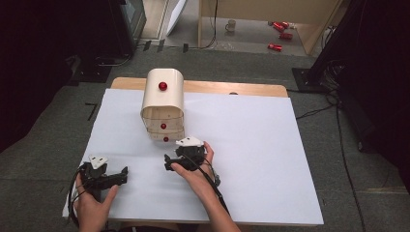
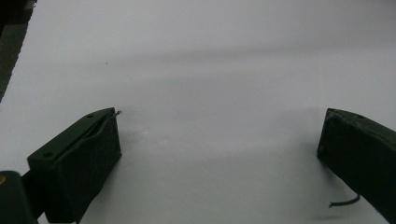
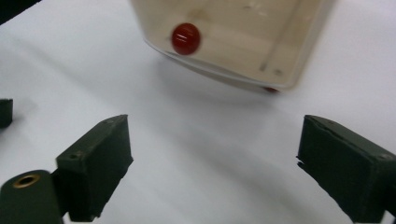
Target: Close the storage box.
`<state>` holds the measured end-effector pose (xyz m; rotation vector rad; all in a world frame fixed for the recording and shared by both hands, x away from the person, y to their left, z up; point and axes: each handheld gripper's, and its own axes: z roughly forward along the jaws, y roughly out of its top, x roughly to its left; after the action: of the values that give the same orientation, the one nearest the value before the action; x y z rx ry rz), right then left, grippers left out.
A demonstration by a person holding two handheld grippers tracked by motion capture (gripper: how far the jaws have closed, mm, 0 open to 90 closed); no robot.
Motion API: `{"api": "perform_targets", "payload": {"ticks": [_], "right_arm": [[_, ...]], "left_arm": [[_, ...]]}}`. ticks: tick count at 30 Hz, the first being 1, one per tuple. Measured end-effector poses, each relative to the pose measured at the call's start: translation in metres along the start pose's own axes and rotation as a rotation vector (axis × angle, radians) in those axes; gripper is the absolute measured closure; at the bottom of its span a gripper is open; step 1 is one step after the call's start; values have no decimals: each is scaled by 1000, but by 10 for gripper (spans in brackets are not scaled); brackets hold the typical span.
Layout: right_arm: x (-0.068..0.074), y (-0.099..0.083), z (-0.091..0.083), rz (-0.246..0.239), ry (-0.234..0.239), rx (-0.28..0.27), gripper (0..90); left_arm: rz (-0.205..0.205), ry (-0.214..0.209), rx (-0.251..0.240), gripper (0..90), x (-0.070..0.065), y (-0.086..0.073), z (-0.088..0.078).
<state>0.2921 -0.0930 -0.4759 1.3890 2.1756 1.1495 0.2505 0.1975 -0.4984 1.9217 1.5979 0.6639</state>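
1. Drawer cabinet (image 1: 163, 104): one small cream-coloured unit with a rounded top stands on the white table (image 1: 251, 159), towards the far side and a little left of centre.
2. Three red knobs show on it from above: one on the upper front (image 1: 163, 86) and two on the stepped drawer fronts below it, at (image 1: 163, 126) and (image 1: 166, 139). The lower drawers look pulled out a little towards the near side.
3. Two claws are in play, one in each of the person's hands.
4. Right claw (image 1: 168, 162) sits just near of the cabinet, with its grey three-cornered plate on top. In the right gripper view its jaws stand wide apart with only bare table between them; a red knob (image 3: 186, 38) on a drawer front lies just beyond, untouched. It is released and grasps nothing.
5. Left claw (image 1: 123, 175) rests low at the near left of the table, well apart from the cabinet. Its jaws also stand wide, nothing between them but white surface.
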Motion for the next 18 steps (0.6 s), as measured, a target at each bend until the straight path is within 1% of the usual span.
{"api": "perform_targets", "payload": {"ticks": [4, 9, 13, 14, 15, 18], "right_arm": [[-18, -9, -17, 9, -47, -16, 82], [-44, -21, -36, 42, -86, -33, 82], [-59, -30, -47, 51, -114, -29, 82], [-59, -30, -47, 51, -114, -29, 82], [-66, -36, -52, 62, -131, -26, 82], [-78, -44, -60, 82, -146, -26, 82]], "left_arm": [[0, 0, 0, 0, 0, 0, 0], [0, 0, 0, 0, 0, 0, 0], [0, 0, 0, 0, 0, 0, 0], [0, 0, 0, 0, 0, 0, 0], [0, 0, 0, 0, 0, 0, 0], [0, 0, 0, 0, 0, 0, 0]]}}
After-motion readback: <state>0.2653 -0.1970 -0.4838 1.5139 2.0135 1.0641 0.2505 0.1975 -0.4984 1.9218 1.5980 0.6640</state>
